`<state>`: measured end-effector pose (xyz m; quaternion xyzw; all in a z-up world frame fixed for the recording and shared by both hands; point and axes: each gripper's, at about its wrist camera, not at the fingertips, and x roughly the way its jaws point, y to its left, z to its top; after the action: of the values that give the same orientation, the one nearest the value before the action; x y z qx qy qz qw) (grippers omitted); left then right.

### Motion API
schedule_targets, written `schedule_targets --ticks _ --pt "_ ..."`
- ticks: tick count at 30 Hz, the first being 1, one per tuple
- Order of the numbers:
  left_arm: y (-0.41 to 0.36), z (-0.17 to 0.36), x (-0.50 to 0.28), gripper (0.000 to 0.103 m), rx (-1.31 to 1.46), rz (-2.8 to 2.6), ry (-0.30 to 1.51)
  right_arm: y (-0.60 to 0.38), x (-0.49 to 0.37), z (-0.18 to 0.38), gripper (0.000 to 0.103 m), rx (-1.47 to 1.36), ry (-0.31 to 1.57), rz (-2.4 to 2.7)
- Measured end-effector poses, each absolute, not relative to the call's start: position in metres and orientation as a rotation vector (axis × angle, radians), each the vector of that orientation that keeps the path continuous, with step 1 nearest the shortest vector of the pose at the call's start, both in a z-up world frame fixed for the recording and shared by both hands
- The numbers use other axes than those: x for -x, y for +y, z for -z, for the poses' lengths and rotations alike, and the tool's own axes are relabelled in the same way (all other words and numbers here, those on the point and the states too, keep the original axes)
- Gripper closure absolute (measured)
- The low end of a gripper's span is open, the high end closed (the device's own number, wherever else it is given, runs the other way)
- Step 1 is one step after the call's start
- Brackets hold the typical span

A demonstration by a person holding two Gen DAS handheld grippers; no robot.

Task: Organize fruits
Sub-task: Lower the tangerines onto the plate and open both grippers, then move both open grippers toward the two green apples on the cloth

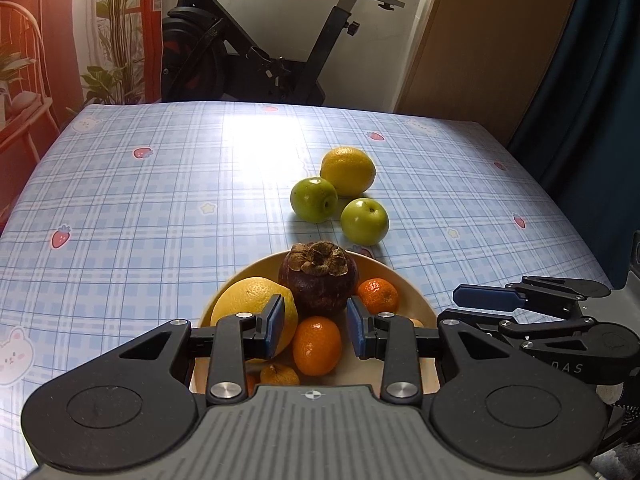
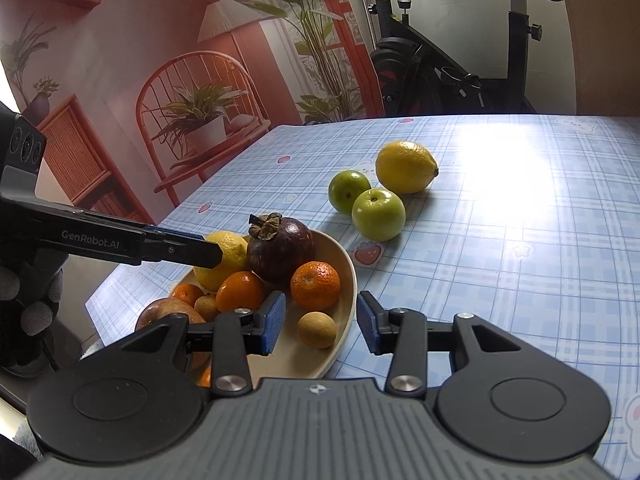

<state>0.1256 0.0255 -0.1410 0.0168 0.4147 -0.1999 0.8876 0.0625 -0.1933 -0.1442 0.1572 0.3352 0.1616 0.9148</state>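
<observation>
A cream bowl [image 1: 416,296] [image 2: 352,280] near the table's front holds a dark mangosteen [image 1: 318,276] [image 2: 280,250], a lemon [image 1: 248,300] [image 2: 230,248], mandarins [image 1: 378,294] [image 2: 315,284], a small brown longan [image 2: 316,330] and a reddish apple [image 2: 168,312]. Beyond the bowl, a second lemon [image 1: 348,171] [image 2: 406,167] and two green apples [image 1: 314,199] [image 2: 378,214] lie on the cloth. My left gripper [image 1: 316,328] [image 2: 212,250] hovers open over the bowl, above a mandarin [image 1: 317,346], pads clear of it. My right gripper [image 2: 321,326] [image 1: 460,308] is open over the bowl's right rim, holding nothing.
The table wears a blue plaid cloth [image 1: 160,208]; its far edge runs in front of an exercise bike [image 1: 260,40] [image 2: 440,64]. A printed backdrop [image 2: 160,80] hangs on the left, a wooden panel [image 1: 480,40] on the right. A gloved hand [image 2: 24,280] holds the left gripper.
</observation>
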Motion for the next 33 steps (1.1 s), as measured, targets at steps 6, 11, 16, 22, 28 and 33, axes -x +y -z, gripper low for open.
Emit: schedule_targets --ticks 6,11,16,22,28,33 --pt "0.032 0.13 -0.129 0.067 -0.037 0.389 0.817 -0.2 -0.067 0.143 0.059 -0.304 0.681 -0.311" --pt "0.038 0.123 -0.134 0.067 -0.036 0.367 0.779 -0.203 -0.074 0.141 0.059 -0.282 0.673 -0.295" --pt "0.04 0.119 -0.143 0.067 -0.042 0.343 0.745 -0.204 -0.089 0.14 0.059 -0.254 0.666 -0.282" --pt "0.042 0.115 -0.16 0.067 -0.026 0.318 0.715 -0.204 -0.112 0.14 0.059 -0.215 0.657 -0.263" --pt "0.036 0.114 -0.178 0.066 -0.021 0.321 0.697 -0.201 -0.135 0.147 0.059 -0.203 0.661 -0.264" --pt "0.027 0.122 -0.194 0.06 -0.037 0.337 0.71 -0.196 -0.15 0.153 0.053 -0.197 0.663 -0.259"
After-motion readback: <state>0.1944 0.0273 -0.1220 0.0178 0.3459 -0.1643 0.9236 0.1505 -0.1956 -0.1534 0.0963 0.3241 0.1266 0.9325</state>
